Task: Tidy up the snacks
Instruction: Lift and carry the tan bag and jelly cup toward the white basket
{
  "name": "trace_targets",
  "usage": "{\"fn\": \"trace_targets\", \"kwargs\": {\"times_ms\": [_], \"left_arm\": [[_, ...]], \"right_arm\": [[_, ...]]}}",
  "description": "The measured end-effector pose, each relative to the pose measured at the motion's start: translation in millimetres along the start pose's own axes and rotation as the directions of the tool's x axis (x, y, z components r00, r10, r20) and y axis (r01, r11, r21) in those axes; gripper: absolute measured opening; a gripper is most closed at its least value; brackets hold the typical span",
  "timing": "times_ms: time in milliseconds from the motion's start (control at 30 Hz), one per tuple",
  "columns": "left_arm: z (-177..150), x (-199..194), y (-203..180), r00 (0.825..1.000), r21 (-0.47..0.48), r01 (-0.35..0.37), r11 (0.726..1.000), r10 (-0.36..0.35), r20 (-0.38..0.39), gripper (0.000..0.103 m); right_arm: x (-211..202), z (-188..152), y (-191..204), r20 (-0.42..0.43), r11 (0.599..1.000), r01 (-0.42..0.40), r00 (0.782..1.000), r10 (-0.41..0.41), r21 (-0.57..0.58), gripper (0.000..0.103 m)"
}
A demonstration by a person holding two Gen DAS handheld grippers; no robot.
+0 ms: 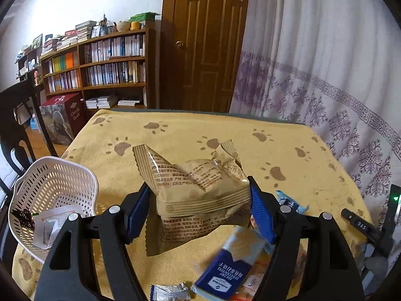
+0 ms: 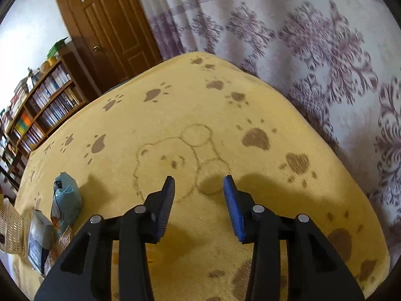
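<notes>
The room is bounded by a white curtain [image 1: 313, 57] with a purple floral pattern, hanging close behind the far and right edges of the worktop [image 2: 200, 105]. A brown panelled door [image 1: 205, 42] stands shut beside the curtain. To its left a wooden bookcase [image 1: 100, 62] is filled with books, with further books and small items stacked on top. A red printed box [image 1: 65, 118] sits on the floor below it, and a dark chair [image 1: 17, 125] stands at the left edge of the worktop. The worktop is covered by a yellow cloth [image 1: 288, 150] printed with brown paw marks and a bear outline. A white perforated basket [image 1: 52, 188] rests at its left edge, holding a few small packets. The left hand-held gripper [image 1: 198, 193] is pinching a tan snack packet [image 1: 198, 185] by its sides, raised above the cloth. Beneath and in front of it lie a blue cracker packet [image 1: 220, 278], a small silver wrapper [image 1: 170, 292] and other wrappers, too blurred to identify. The right hand-held gripper [image 2: 199, 183] is spread apart, holding nothing, above bare cloth; a pale blue packet [image 2: 65, 200] lies well to its left.
</notes>
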State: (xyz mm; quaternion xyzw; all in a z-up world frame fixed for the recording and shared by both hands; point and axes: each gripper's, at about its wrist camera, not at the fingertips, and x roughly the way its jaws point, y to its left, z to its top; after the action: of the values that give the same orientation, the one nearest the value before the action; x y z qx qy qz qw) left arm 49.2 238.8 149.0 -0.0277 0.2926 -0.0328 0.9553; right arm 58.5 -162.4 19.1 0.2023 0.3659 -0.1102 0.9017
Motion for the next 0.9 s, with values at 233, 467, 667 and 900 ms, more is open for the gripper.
{"fn": "trace_targets", "kwargs": {"times_ms": [233,467,667,900], "left_arm": [[-4,-3,3,1.0,-0.006,0.004,1.0,-0.004,-0.009,0.073],[-10,-4,10,1.0,-0.019,-0.001,1.0,0.0,-0.015,0.073],[-14,-5,16,1.0,-0.028,-0.011,1.0,0.01,-0.018,0.073],[-18,-5,23,0.998,-0.021,-0.055,0.998,0.054,-0.018,0.073]], "right_arm": [[-11,-11,11,-0.027,0.989,-0.149,0.989,0.148,-0.014,0.054],[-7,-36,57,-0.097,0.962,-0.166,0.984,0.148,-0.215,0.064],[-5,-43,66,-0.072,0.958,-0.063,0.996,0.044,-0.278,0.049],[-11,-46,64,-0.053,0.961,-0.048,0.998,0.035,-0.272,0.046]]}}
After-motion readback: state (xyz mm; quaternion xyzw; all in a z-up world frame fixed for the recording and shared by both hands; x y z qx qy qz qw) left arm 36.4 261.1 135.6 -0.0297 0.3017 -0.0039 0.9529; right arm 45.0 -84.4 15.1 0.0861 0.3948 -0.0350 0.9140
